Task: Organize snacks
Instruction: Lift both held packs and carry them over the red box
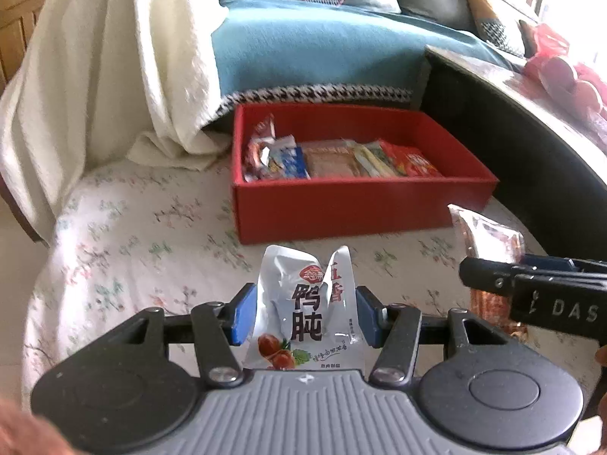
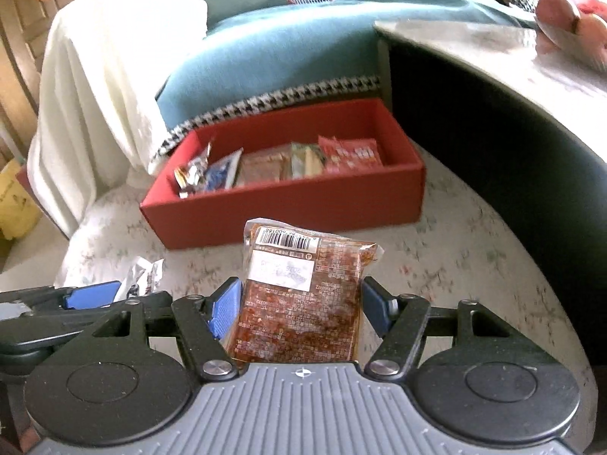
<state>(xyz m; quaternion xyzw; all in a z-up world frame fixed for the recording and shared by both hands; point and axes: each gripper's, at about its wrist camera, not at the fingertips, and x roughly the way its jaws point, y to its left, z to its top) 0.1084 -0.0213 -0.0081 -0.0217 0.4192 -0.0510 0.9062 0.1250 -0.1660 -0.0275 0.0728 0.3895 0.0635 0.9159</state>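
Left gripper (image 1: 305,313) pinches silver pouch (image 1: 307,311), printed 鸭肫. Right gripper (image 2: 301,311) pinches clear brown snack pack (image 2: 303,295), barcode side up. Both held clear of the cloth, short of red box (image 1: 341,210), likely bound for the packets already inside.

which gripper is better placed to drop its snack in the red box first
Left, probably. The left gripper, shut on the silver packet, faces the red box almost head-on. The right gripper, shut on the reddish packet, sees it off to one side.
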